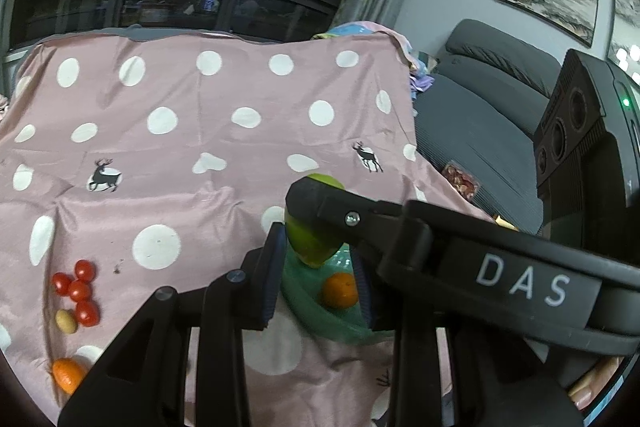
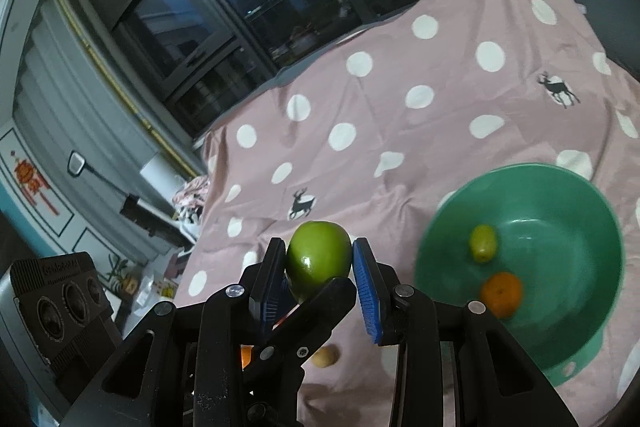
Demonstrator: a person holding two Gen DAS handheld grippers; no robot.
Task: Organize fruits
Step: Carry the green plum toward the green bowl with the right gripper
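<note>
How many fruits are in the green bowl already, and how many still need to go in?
Two are in the green bowl: an orange and a small green fruit. The right gripper holds a green apple. Left on the cloth: four tomatoes, a small yellowish fruit and another orange.

Glossy smooth green apple, soft matt pink cloth, green bowl probably smooth plastic

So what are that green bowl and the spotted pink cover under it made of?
The green bowl looks like plastic: one even colour, smooth walls with a soft, dull sheen; glazed ceramic can't be ruled out. The pink cover is woven cloth, perhaps a bedsheet: it creases and drapes over the edge, with a faint satin shine and printed white dots and deer.
</note>
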